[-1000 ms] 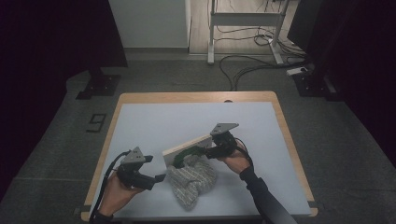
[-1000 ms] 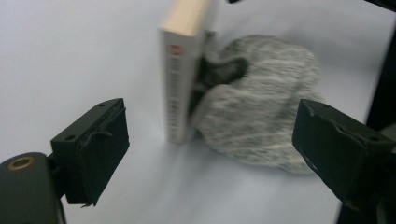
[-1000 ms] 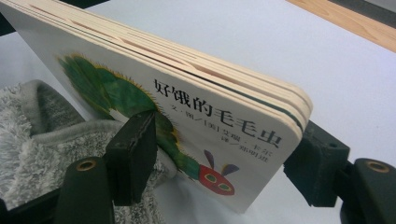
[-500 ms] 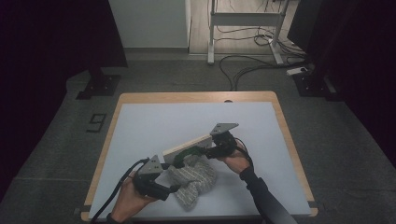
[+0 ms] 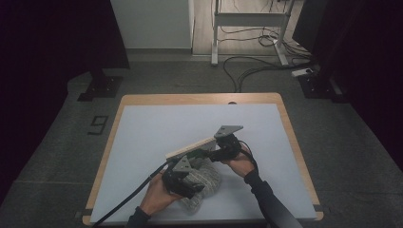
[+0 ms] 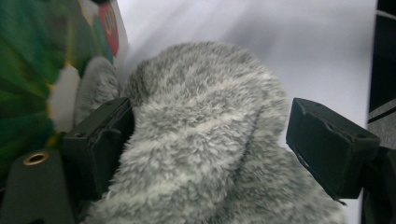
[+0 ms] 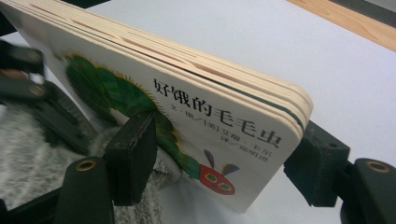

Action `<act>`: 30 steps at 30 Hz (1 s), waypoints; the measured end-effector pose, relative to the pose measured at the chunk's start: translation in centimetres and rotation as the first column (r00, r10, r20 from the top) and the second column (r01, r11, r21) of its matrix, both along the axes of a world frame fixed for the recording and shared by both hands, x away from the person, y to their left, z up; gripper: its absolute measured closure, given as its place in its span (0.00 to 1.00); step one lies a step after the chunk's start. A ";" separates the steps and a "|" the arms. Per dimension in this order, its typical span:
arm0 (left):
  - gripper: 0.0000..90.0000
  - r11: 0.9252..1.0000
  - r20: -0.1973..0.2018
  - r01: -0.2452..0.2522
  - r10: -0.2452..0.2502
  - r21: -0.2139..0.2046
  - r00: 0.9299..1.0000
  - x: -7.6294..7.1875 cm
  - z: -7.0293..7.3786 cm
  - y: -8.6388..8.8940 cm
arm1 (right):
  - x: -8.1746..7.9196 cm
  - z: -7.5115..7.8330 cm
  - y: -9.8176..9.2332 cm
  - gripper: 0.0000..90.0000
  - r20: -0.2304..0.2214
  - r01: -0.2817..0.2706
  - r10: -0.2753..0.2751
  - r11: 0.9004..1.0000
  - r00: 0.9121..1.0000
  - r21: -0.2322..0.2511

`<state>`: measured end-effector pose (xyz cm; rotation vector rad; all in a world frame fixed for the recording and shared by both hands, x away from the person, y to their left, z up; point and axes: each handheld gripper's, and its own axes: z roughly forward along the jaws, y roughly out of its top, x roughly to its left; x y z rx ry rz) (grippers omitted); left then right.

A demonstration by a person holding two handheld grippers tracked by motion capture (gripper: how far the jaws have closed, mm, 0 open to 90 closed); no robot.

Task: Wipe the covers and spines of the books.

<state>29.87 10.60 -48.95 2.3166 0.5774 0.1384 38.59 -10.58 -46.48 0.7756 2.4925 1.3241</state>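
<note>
The left gripper (image 5: 190,183) is at the near edge of the table, and its jaws stand apart around a fold of the grey fluffy cloth (image 6: 205,140). In the left gripper view one jaw touches the fur at 9 o'clock, while the other jaw at 3 o'clock is still free of it. These jaws have just been closing a little, with the cloth between them.

The right gripper (image 5: 211,154) is just beyond, at about 1 o'clock from the left one. It is clamped on the corner of a thick board book (image 7: 187,116), a picture book with a green caterpillar on the cover. The book is held tilted, its lower edge over the cloth.

Both things are over the pale table top (image 5: 157,128), which has a wooden rim.
</note>
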 end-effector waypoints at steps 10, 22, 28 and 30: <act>0.23 0.998 -0.011 -0.005 0.006 0.061 1.000 0.0 -2.6 -0.6 | -0.1 -0.1 0.0 0.33 0.000 0.001 -0.001 1.000 1.000 -0.001; 0.70 0.997 0.004 0.021 -0.021 0.069 1.000 -0.4 -2.2 -0.4 | -0.2 -0.1 -0.1 0.33 0.001 0.004 -0.004 1.000 1.000 0.005; 0.72 0.999 -0.006 0.032 -0.031 0.035 0.999 -0.7 -0.7 0.0 | -0.2 -0.2 -0.2 0.34 0.002 0.000 0.000 1.000 1.000 0.005; 0.72 0.999 0.002 0.031 -0.031 0.019 1.000 -0.9 0.0 0.4 | -0.2 -0.1 -0.2 0.34 -0.001 0.001 -0.001 1.000 1.000 0.005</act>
